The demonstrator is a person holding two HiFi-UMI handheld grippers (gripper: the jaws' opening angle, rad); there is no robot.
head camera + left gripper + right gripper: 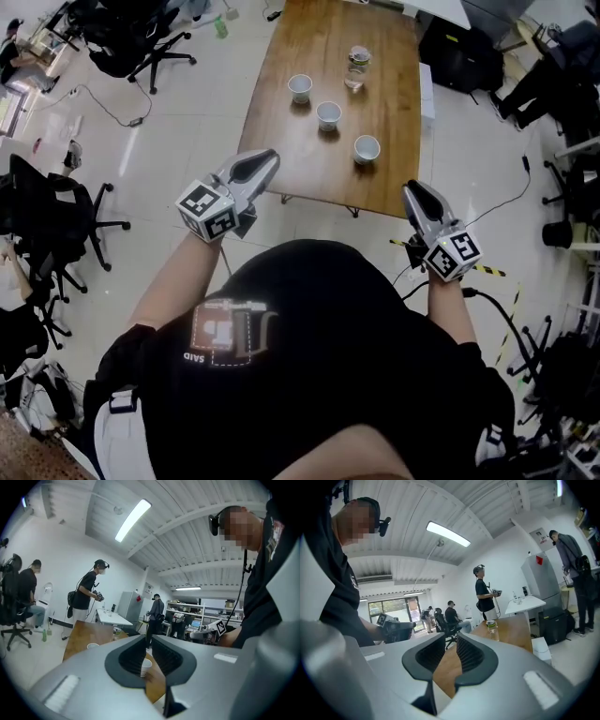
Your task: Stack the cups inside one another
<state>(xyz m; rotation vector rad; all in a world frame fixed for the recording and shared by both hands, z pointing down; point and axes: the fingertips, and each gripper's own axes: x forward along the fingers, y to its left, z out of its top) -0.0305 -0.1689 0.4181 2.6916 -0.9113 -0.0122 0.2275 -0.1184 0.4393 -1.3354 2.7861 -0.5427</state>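
Observation:
Three white paper cups (300,87) (328,114) (367,148) stand apart and upright on the wooden table (309,164) ahead of me. My left gripper (272,157) hovers over the floor just short of the table's near left edge, with its jaws together and nothing in them. At the near right corner my right gripper (411,187) is held the same way, also empty. In the left gripper view, one cup (146,666) shows through the narrow slit between the jaws, far off, and another cup (93,645) sits to the left. The right gripper view looks along the tabletop (511,630).
A clear bottle (357,67) stands at the table's far side, behind the cups. Office chairs (141,47) (56,216) fill the floor on the left. Black bags (459,56) and a white box (427,94) sit to the right of the table. Several people stand or sit farther off (89,595).

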